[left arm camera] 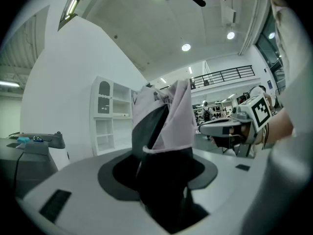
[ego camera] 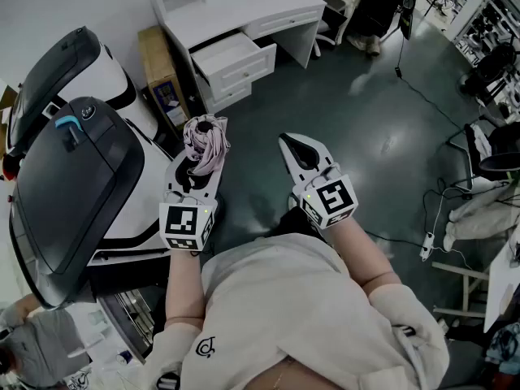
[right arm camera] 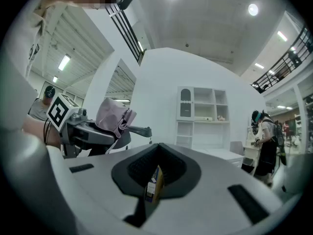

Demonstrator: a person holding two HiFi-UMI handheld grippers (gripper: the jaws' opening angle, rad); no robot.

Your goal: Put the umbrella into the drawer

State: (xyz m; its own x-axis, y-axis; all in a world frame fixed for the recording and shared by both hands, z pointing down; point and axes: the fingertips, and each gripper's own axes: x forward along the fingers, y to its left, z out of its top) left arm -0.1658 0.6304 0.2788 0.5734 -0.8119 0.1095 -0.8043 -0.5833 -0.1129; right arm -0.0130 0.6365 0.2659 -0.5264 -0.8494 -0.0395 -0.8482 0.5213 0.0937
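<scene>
A folded pale pink umbrella (ego camera: 205,140) stands upright in my left gripper (ego camera: 201,167), whose jaws are shut on its dark lower end. In the left gripper view the umbrella (left arm camera: 166,116) fills the middle and rises out of the left gripper (left arm camera: 164,177). To its right, at the same height, my right gripper (ego camera: 292,145) is held with its jaws together and nothing held. A small blue and yellow tag shows in the seam of the right gripper (right arm camera: 155,180). The white desk (ego camera: 244,6) stands ahead with one drawer (ego camera: 230,55) pulled open.
A large black and white machine (ego camera: 73,177) fills the left side, close to my left arm. A cardboard box (ego camera: 162,75) leans between it and the desk. Cables and a power strip (ego camera: 426,246) lie on the dark floor at right. People stand in the background.
</scene>
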